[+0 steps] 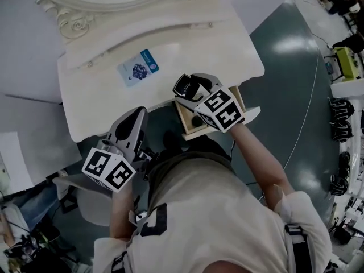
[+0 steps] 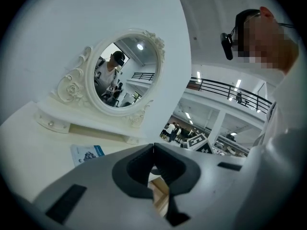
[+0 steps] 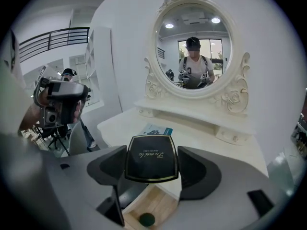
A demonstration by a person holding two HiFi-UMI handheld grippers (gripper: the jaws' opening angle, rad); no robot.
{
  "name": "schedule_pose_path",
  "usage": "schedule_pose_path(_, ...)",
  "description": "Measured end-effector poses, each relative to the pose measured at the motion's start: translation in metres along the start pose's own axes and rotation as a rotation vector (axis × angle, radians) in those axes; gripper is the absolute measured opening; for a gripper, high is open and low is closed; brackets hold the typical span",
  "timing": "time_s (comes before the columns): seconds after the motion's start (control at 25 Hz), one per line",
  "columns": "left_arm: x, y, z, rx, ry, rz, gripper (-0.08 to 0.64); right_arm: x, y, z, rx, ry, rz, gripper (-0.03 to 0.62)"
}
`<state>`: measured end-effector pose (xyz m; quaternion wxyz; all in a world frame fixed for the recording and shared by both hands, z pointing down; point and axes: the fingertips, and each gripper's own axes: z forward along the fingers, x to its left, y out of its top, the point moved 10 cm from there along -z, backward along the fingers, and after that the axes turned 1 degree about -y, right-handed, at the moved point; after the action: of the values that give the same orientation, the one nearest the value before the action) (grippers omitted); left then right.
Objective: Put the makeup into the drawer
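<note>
A black, square, gilt-rimmed compact (image 3: 151, 155) is clamped by its side edges in the right gripper (image 3: 151, 169), lid face turned up, its print upside down in that gripper's view. It is held above an open wooden drawer (image 3: 163, 202), in which a small dark green round object (image 3: 147, 219) lies. The left gripper (image 2: 153, 150) is seen with jaws pressed together, empty.

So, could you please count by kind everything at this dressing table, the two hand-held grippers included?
Makeup compact: 1
Paper packet: 1
Mirror: 1
Open drawer: 1
Small dark round thing in the drawer: 1
Hand-held grippers: 2, the left hand-held gripper and the right hand-held gripper
Total: 7
</note>
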<state>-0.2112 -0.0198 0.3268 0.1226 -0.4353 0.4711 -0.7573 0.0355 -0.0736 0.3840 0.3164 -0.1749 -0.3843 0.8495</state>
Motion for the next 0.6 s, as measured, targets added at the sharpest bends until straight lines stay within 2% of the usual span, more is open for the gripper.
schedule_pose_path(0.28,-0.015,-0.004,0.017,0.045,-0.104,0.018,0.038,0.004,-0.035,-0.037,0.032,-0.03,0.098,0.341)
schedule_pose_path(0.4,-0.022,-0.006,0.019,0.045,-0.099,0.013,0.038,0.0,-0.056,-0.048,0.048,-0.033,0.153,0.341)
schedule_pose_path(0.6,-0.041,-0.01,0.027,0.042,-0.057,0.025,0.038,-0.016,-0.089,-0.058,0.083,-0.016,0.175,0.341)
